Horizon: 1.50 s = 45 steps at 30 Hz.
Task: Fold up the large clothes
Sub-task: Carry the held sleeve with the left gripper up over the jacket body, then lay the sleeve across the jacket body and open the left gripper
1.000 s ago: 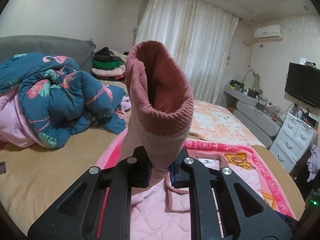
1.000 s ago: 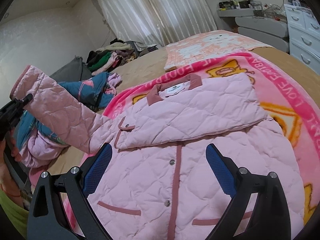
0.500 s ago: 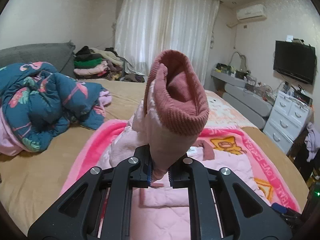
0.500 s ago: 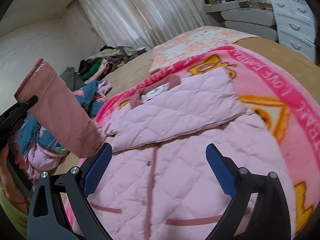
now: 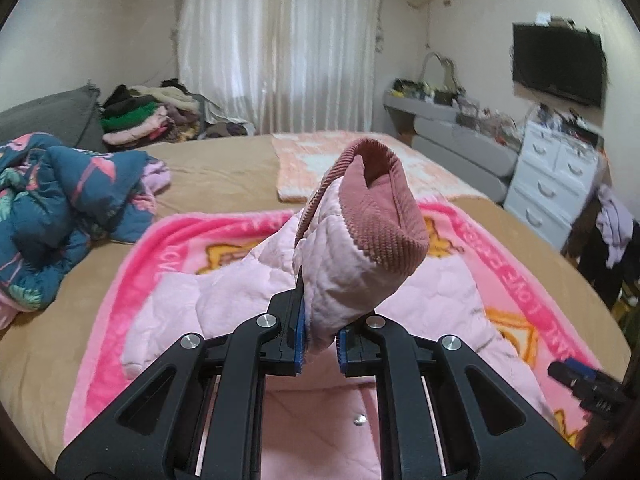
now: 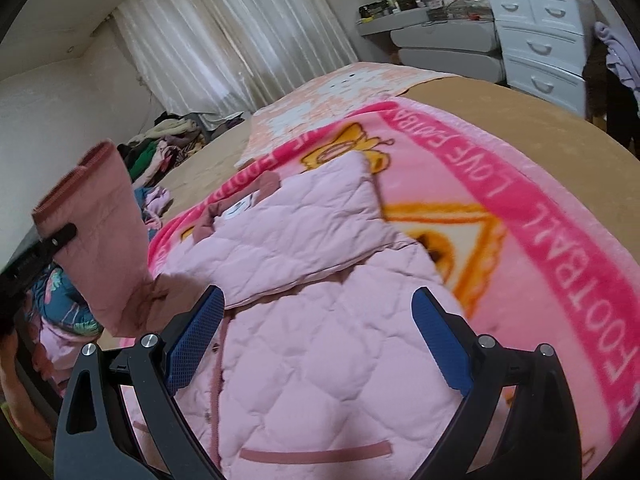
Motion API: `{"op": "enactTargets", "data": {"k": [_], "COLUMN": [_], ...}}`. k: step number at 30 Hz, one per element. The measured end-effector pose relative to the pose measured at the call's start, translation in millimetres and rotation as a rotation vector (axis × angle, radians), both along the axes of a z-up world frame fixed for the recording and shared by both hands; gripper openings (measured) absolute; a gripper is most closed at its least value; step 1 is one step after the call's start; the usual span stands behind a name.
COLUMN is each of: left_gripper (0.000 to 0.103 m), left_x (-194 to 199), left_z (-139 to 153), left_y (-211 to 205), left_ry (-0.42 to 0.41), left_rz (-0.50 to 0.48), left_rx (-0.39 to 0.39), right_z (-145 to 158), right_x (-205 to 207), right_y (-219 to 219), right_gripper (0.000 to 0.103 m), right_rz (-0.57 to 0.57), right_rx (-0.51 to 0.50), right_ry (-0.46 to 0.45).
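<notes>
A pink quilted jacket (image 6: 320, 344) lies front up on a pink cartoon blanket (image 6: 560, 248) on the bed, one sleeve folded across its chest. My left gripper (image 5: 319, 340) is shut on the other sleeve (image 5: 344, 280) just below its dusty-rose ribbed cuff (image 5: 380, 216), holding it up over the jacket body. In the right wrist view that raised sleeve (image 6: 104, 248) stands at the left, with the left gripper's tip (image 6: 60, 236) clamped on it. My right gripper (image 6: 316, 340) hangs open above the jacket's button placket, nothing between its blue pads (image 6: 196, 340).
A crumpled blue flamingo duvet (image 5: 60, 208) lies at the bed's left side. Stacked clothes (image 5: 144, 116) sit by the curtain. A peach blanket (image 5: 352, 164) lies beyond the pink one. White drawers (image 5: 556, 184) and a grey dresser stand to the right. The right gripper's tip (image 5: 580, 380) shows low right.
My left gripper has carried the sleeve inward and lower over the jacket, rolling as it went. The right gripper has shifted over the jacket front and stays open.
</notes>
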<state>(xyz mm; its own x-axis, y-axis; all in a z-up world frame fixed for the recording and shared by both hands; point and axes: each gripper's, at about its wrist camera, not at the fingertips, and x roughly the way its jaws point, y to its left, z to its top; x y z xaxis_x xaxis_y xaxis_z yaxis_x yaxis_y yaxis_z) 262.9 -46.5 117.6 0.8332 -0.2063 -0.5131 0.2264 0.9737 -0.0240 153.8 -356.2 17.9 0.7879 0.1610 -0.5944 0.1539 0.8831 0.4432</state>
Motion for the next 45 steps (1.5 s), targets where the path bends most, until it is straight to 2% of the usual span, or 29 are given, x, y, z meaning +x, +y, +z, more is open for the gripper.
{"op": "enactTargets", "data": {"k": [6, 11, 16, 18, 20, 22, 23, 24, 29, 33, 38, 41, 45], "left_gripper": [0.006, 0.008, 0.014, 0.024, 0.03, 0.047, 0.07, 0.082, 0.082, 0.094, 0.094, 0.094, 0.094], "left_x": [4, 3, 0, -1, -5, -12, -15, -20, -44, -41, -20, -12, -7], "left_z": [-42, -81, -108, -118, -123, -124, -124, -124, -114, -98, -86, -82, -81], "left_y": [-36, -63, -76, -81, -83, -80, -80, -80, -72, -43, 9, 38, 63], "left_ry": [0.08, 0.141, 0.198, 0.249, 0.266, 0.289, 0.3, 0.303, 0.283, 0.276, 0.288, 0.299, 0.288], "left_rz": [-0.07, -0.129, -0.168, -0.194, -0.208, -0.24, -0.254, -0.262, -0.315, -0.274, -0.12, -0.067, 0.005], "left_rx": [0.067, 0.161, 0.231, 0.257, 0.269, 0.25, 0.242, 0.244, 0.284, 0.247, 0.19, 0.139, 0.137], "right_z": [-9, -16, -19, -20, -21, -21, -21, -21, -21, -22, -28, -37, -50], "right_x": [-1, -2, -2, -2, -1, 0, 1, 1, 7, 16, 33, 46, 61], "right_y": [-12, -15, -17, -17, -15, -14, -13, -11, 1, 19, 53, 84, 113], "right_gripper": [0.094, 0.094, 0.094, 0.094, 0.094, 0.094, 0.094, 0.094, 0.094, 0.094, 0.094, 0.094, 0.094], "right_rz": [-0.015, -0.022, -0.027, -0.029, -0.024, -0.02, -0.019, -0.017, 0.003, 0.045, 0.132, 0.194, 0.247], "right_rx": [0.022, 0.036, 0.041, 0.046, 0.052, 0.057, 0.059, 0.058, 0.048, 0.041, 0.036, -0.018, -0.05], "right_ry": [0.015, 0.028, 0.042, 0.046, 0.05, 0.055, 0.056, 0.059, 0.075, 0.091, 0.131, 0.166, 0.206]}}
